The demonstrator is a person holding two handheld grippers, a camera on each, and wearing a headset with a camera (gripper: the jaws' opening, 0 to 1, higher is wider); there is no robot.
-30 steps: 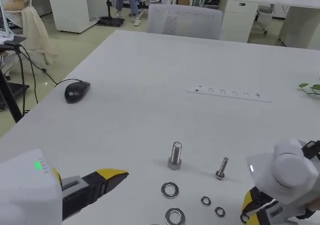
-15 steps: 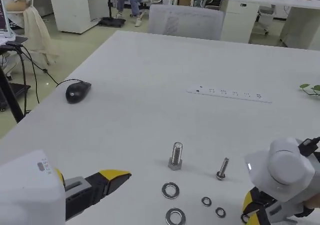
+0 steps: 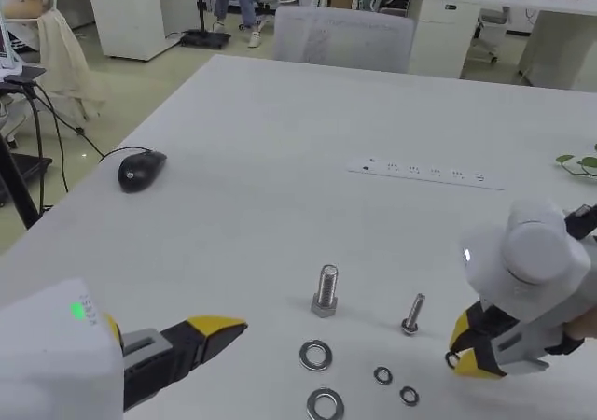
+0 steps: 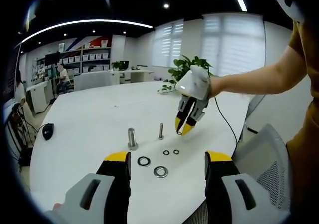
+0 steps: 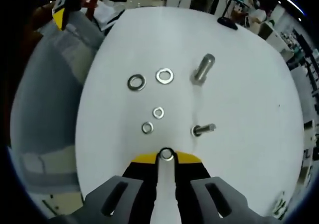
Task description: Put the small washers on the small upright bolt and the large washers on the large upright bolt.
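Note:
The large upright bolt point(image 3: 326, 289) and the thinner small bolt point(image 3: 413, 315) stand near the table's front. Two large washers point(image 3: 315, 355) point(image 3: 325, 405) and two small washers point(image 3: 382, 375) point(image 3: 409, 395) lie flat in front of them. My right gripper point(image 3: 463, 357) hovers right of the small bolt, shut on a small washer point(image 5: 166, 155) held at its tips. My left gripper point(image 4: 168, 157) is open and holds nothing; it is low at the front left point(image 3: 222, 331), apart from the washers. In the right gripper view the small bolt point(image 5: 203, 129) lies just ahead of the held washer.
A black mouse point(image 3: 142, 169) with its cable sits at the table's left edge. A white power strip point(image 3: 429, 174) lies further back, with plant leaves point(image 3: 583, 163) at the right edge. A grey chair point(image 3: 343, 37) stands behind the table.
My right gripper has risen from the table surface with the small washer in its tips. The left gripper has stayed about where it was.

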